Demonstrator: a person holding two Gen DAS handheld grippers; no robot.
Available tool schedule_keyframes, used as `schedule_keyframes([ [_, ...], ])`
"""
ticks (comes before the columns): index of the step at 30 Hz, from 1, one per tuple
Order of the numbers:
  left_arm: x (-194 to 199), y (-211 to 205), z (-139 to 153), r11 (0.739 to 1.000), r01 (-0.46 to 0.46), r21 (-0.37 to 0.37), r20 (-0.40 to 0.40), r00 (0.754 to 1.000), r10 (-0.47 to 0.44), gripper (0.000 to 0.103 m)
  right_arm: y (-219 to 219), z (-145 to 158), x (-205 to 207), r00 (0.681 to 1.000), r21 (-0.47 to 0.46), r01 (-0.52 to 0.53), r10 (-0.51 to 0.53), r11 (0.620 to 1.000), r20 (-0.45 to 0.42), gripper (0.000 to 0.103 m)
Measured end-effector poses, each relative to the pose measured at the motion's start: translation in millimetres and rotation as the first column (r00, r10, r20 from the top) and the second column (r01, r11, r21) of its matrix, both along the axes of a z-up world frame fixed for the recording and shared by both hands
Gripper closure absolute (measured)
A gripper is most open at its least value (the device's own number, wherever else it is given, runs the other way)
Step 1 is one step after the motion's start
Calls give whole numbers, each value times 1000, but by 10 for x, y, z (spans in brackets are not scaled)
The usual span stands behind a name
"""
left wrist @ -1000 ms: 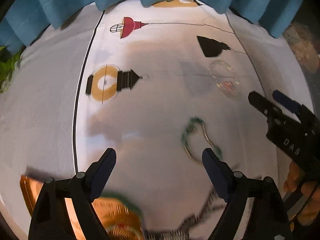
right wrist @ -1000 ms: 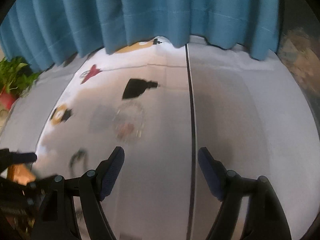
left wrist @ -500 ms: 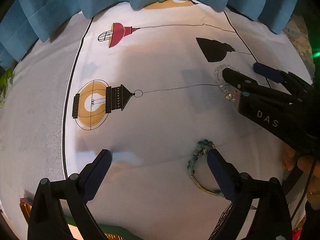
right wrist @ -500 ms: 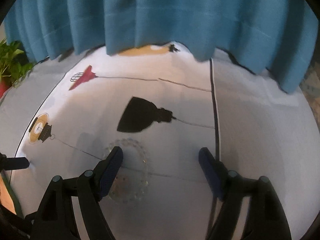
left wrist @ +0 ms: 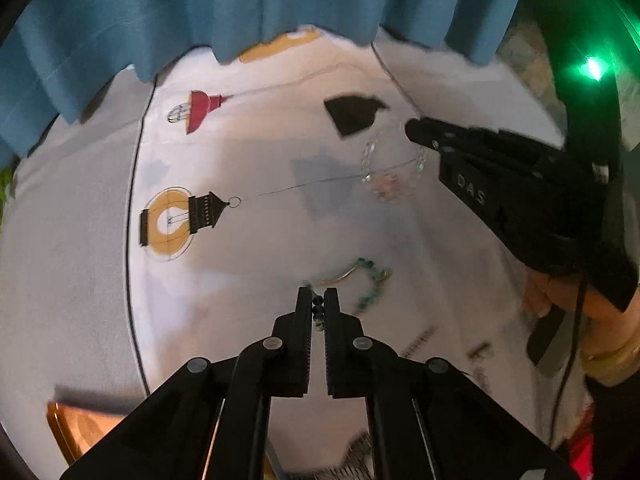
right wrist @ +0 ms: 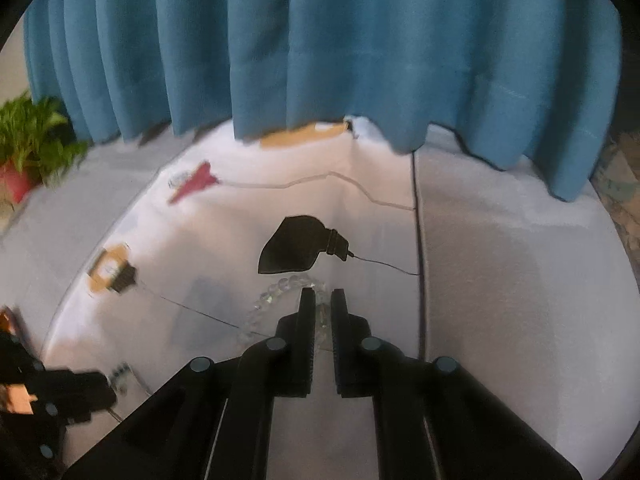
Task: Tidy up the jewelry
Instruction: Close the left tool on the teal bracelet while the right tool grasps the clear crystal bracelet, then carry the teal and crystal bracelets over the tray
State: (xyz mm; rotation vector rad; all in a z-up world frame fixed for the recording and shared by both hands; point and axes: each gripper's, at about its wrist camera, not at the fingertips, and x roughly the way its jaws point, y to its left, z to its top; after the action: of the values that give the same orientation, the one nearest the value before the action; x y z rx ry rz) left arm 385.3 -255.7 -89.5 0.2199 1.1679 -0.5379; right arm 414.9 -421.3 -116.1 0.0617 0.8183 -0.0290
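Note:
A green beaded bracelet (left wrist: 372, 280) lies on the white lamp-print cloth (left wrist: 248, 264). One end of it runs up between the fingers of my left gripper (left wrist: 318, 300), whose jaws are closing onto the beads and press on them. A clear crystal bead bracelet (left wrist: 390, 172) hangs partly lifted off the cloth from my right gripper (left wrist: 416, 130) at the right. In the right wrist view the right gripper (right wrist: 322, 296) is closing on those clear beads (right wrist: 272, 294), its pads pinching the strand. The left gripper (right wrist: 92, 394) shows at the lower left with green beads (right wrist: 120, 376).
A blue curtain (right wrist: 320, 48) hangs along the table's far edge. An orange tray (left wrist: 68, 424) sits at the near left corner. A potted plant (right wrist: 28, 148) stands far left. A person's hand (left wrist: 560, 300) with a gold bangle holds the right gripper. A dark patterned item (left wrist: 360, 456) lies near the front edge.
Both grippers went from wide open to shut. The left one closed on the green bracelet's end, the right one on the clear bracelet, and both rose a little with the beads.

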Motion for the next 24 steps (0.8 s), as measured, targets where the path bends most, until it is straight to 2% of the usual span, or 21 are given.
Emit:
schedule_keyframes([
  [6, -388, 280, 641, 997, -26, -75, 83, 996, 32, 99, 205, 599, -595, 996, -54, -33, 37, 998, 78, 95],
  [11, -857, 678, 1078, 993, -63, -101, 164, 983, 79, 99, 549, 1022, -1255, 989, -105, -74, 87, 992, 118, 95],
  [19, -1580, 1441, 1327, 986, -141, -94, 207, 965, 158, 99, 1329, 1281, -2229, 979, -89, -159, 169, 983, 115, 95],
  [24, -1912, 1904, 1349, 976, -202, -81, 220, 951, 215, 99, 1764, 1248, -2558, 975, -27, -196, 198, 980, 101, 95],
])
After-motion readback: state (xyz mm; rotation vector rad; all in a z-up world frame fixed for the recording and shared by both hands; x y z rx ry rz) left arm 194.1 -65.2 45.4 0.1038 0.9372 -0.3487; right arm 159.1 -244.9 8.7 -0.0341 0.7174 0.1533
